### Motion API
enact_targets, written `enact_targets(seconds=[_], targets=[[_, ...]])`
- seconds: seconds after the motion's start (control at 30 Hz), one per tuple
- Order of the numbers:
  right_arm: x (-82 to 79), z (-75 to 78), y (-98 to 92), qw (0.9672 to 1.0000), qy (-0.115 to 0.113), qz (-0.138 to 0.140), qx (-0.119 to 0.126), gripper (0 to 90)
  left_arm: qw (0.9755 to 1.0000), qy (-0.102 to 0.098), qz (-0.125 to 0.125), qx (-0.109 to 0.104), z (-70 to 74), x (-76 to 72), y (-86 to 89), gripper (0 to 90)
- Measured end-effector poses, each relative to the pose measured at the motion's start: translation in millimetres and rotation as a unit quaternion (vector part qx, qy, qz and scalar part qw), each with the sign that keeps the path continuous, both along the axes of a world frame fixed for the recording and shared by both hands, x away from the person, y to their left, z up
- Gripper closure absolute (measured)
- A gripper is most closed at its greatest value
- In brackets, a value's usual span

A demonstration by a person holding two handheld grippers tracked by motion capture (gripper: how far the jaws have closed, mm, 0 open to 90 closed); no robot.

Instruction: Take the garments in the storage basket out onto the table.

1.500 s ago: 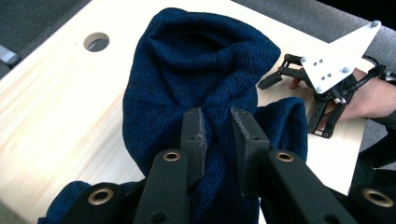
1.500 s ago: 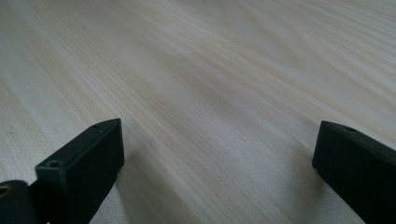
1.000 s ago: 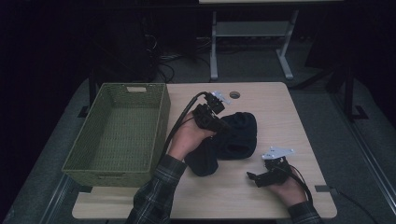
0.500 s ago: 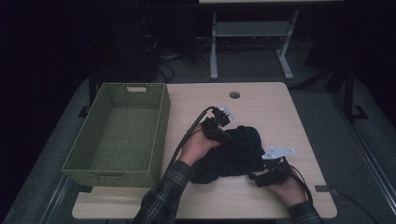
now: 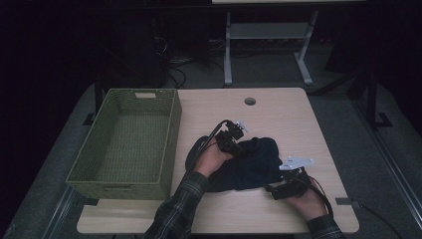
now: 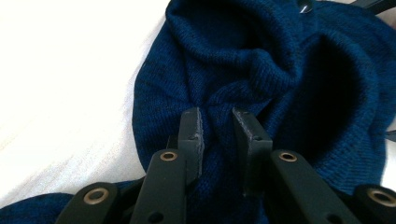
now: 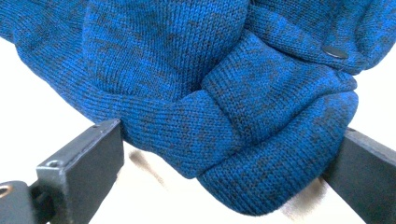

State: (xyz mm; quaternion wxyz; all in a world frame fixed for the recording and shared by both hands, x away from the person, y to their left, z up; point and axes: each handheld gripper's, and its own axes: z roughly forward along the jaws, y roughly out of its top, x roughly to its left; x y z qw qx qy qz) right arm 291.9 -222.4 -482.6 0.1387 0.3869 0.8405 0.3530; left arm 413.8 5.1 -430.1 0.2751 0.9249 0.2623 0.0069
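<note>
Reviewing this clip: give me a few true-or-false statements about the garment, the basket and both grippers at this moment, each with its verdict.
1. The blue knit garment lies inside the green basket. False: it lies on the table, right of the basket.
2. The basket holds nothing. True.
3. The left gripper has a fold of knit between its jaws. True.
4. The right gripper is far from the garment. False: a thick folded edge sits between its wide-set jaws.
5. A dark button shows on the garment. True.
</note>
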Motion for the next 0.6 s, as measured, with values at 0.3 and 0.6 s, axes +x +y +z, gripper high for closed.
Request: enact_targets(seconds=[0.3, 0.6], targets=[[-0.2, 0.1, 0.3, 1.0, 0.002, -0.001, 0.002, 1.8, 0.9998, -0.01, 0.0, -0.014, 13.5, -0.2, 9.6, 50.9], [0.1, 0.0, -0.1, 1.0, -0.001, 0.0, 0.0, 1.8, 0.9981, -0.01, 0.012, -0.059, 47.7, -11.2, 32.5, 46.1]])
